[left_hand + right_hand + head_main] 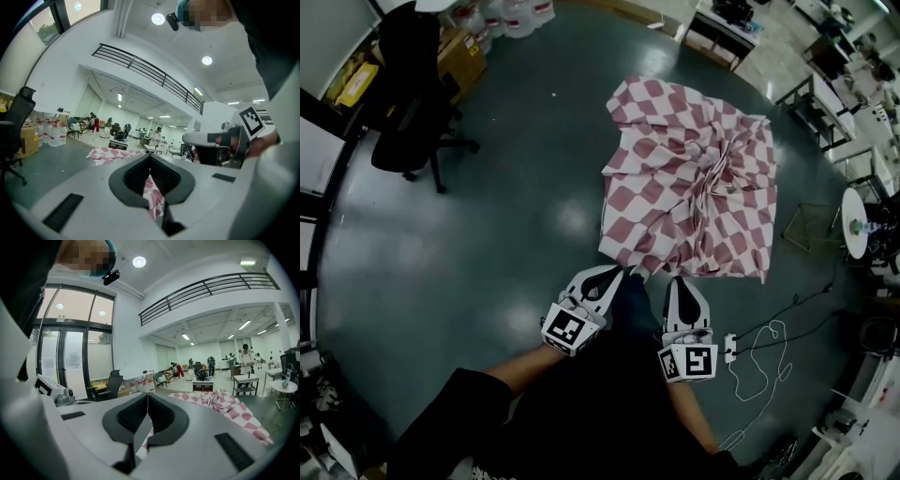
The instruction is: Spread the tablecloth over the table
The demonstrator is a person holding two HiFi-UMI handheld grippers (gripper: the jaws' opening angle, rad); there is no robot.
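In the head view, a pink-and-white checked tablecloth (694,187) is seen rumpled ahead. Its near edge is clamped by the left gripper (614,272) and the right gripper (678,281), set side by side. Dark floor (487,244) lies open to the left, and an office chair (408,94) stands well apart. In the left gripper view, cloth is pinched between closed jaws. In the right gripper view, the jaws are likewise closed on cloth, which spreads away to the right.

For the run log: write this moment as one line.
left gripper: shut on tablecloth edge | right gripper: shut on tablecloth edge | tablecloth: crumpled, unspread
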